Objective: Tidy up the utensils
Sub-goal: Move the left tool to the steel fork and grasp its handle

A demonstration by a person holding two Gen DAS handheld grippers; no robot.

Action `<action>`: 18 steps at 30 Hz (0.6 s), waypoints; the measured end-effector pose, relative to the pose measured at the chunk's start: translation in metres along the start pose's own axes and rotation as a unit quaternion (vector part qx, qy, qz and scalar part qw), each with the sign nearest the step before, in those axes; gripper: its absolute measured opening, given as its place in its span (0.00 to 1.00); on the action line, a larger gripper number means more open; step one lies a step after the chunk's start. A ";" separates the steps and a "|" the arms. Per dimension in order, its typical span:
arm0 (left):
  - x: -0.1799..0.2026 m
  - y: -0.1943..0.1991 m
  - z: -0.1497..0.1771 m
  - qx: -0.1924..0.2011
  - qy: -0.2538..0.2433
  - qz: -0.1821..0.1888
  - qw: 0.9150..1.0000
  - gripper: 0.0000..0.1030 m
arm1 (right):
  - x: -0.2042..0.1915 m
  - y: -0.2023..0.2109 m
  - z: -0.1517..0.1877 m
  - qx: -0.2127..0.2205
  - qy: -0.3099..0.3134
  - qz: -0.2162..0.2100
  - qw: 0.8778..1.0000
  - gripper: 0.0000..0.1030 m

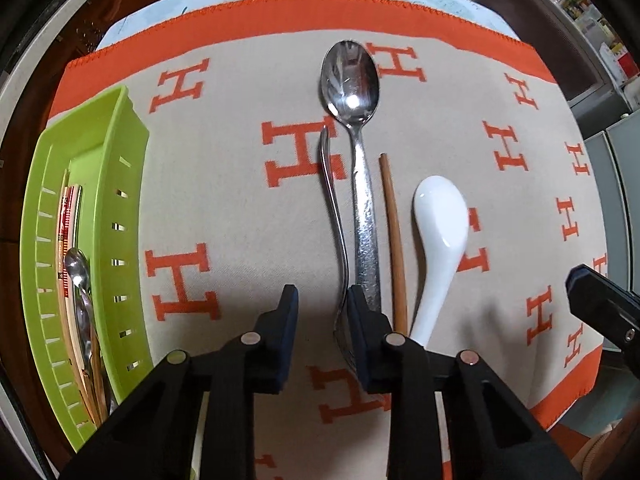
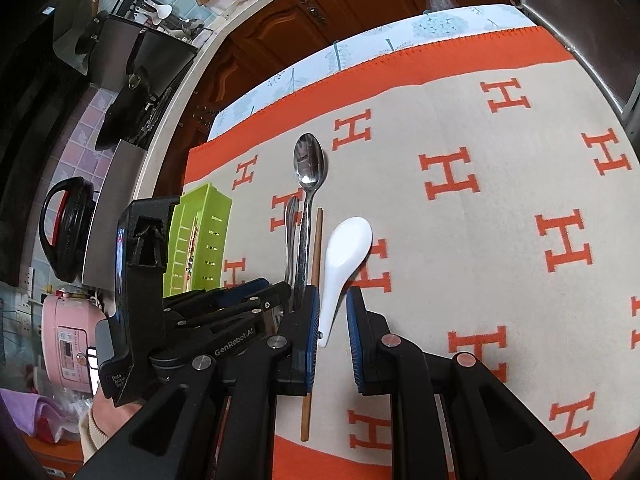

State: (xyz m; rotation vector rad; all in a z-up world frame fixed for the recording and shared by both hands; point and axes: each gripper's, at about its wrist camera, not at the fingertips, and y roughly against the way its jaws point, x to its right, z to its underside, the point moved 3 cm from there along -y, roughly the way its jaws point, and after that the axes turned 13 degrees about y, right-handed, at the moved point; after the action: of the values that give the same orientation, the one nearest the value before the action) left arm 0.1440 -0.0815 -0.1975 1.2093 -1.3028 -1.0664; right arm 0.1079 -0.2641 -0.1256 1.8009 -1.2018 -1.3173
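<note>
Cloth: one fork, two spoons, perhaps one chopstick.

You face dark wooden cabinets beyond the bench, a pink rice cooker at left

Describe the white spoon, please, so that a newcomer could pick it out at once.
On the beige cloth with orange H letters, four utensils lie side by side. The white spoon is the rightmost, beside the wooden chopstick; it alone is glossy white ceramic, short and curved.
</note>
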 end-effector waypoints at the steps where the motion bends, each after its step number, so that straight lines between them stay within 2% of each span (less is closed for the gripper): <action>1: -0.001 -0.003 -0.001 -0.002 0.001 -0.002 1.000 0.22 | 0.001 -0.001 0.000 -0.001 -0.001 -0.001 1.000 0.14; 4: 0.006 -0.005 0.000 0.003 -0.009 -0.014 1.000 0.20 | 0.002 -0.005 0.002 -0.002 -0.006 -0.003 1.000 0.14; 7: 0.017 -0.009 0.000 0.006 -0.014 -0.009 1.000 0.04 | 0.004 -0.007 0.004 -0.003 -0.008 -0.002 1.000 0.14; 10: 0.019 -0.010 0.000 0.010 -0.005 -0.004 1.000 0.03 | 0.005 -0.008 0.005 -0.005 -0.013 -0.003 1.000 0.14; 15: 0.001 -0.003 0.002 -0.001 0.031 0.043 0.999 0.03 | 0.002 -0.009 0.007 -0.005 -0.010 -0.003 1.000 0.14; 18: -0.011 0.013 0.007 0.013 0.035 0.058 0.998 0.03 | -0.001 -0.008 0.008 -0.007 -0.005 -0.003 1.000 0.14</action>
State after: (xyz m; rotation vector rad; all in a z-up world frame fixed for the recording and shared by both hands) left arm 0.1351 -0.0691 -0.1867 1.1660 -1.3197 -0.9186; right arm 0.1033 -0.2591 -0.1347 1.7918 -1.1916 -1.3370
